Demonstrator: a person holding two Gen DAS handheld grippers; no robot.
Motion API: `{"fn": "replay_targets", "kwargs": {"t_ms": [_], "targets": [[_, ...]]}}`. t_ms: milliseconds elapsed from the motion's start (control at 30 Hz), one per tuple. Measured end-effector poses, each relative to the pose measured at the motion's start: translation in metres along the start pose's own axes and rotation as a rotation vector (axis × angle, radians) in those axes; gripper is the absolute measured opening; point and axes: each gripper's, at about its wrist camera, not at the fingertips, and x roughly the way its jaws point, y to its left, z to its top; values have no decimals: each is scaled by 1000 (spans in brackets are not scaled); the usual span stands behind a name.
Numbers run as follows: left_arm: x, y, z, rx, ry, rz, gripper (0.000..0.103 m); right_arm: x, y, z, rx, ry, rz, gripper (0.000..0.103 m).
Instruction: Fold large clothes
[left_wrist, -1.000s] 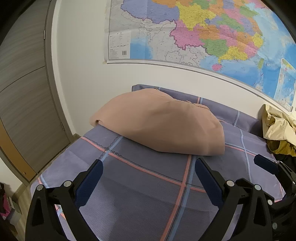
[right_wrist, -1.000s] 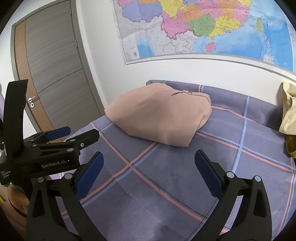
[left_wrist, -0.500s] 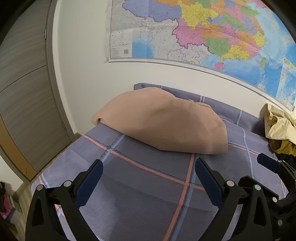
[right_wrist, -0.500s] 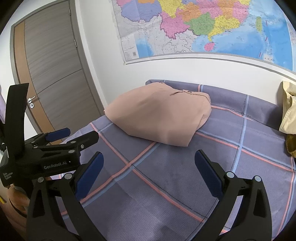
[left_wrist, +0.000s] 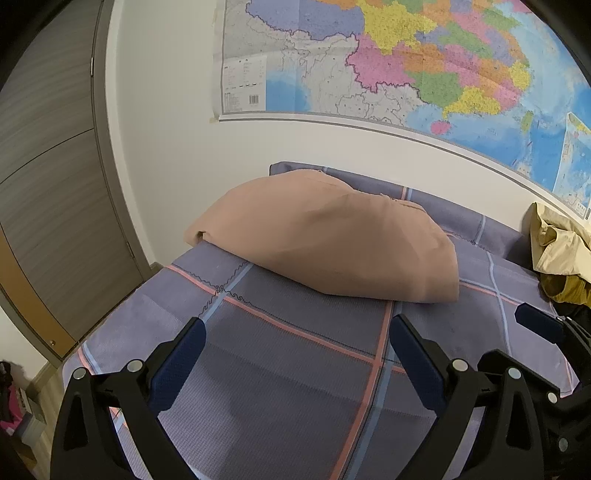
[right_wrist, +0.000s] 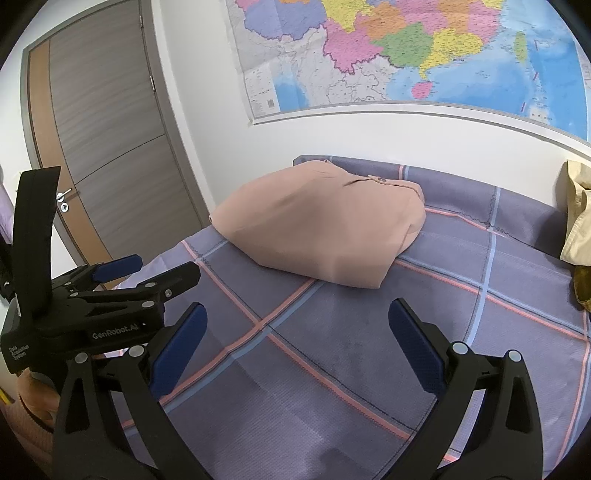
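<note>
The salmon-pink cloth garment (left_wrist: 325, 240) lies folded near the bed's (left_wrist: 295, 354) far edge, a crumpled yellow garment (left_wrist: 557, 243) looks unfolded, and both the left hand-held gripper (left_wrist: 295, 354) and right hand-held gripper (right_wrist: 297, 343) gape empty.

My left view cuts off the crumpled cream-yellow garment pile (left_wrist: 557, 251) at its right edge; my right view crops the coloured wall map (right_wrist: 406, 48) along the top.

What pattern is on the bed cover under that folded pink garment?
Purple-grey bed cover with a large pink-and-blue check; clearest in the right wrist view.
</note>
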Motion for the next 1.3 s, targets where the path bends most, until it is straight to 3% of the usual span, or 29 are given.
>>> {"fn": "replay_targets", "kwargs": {"t_ms": [1300], "targets": [[4,-2,-4,3,21,5,96,5,0,-5,11,19,1,97]]}}
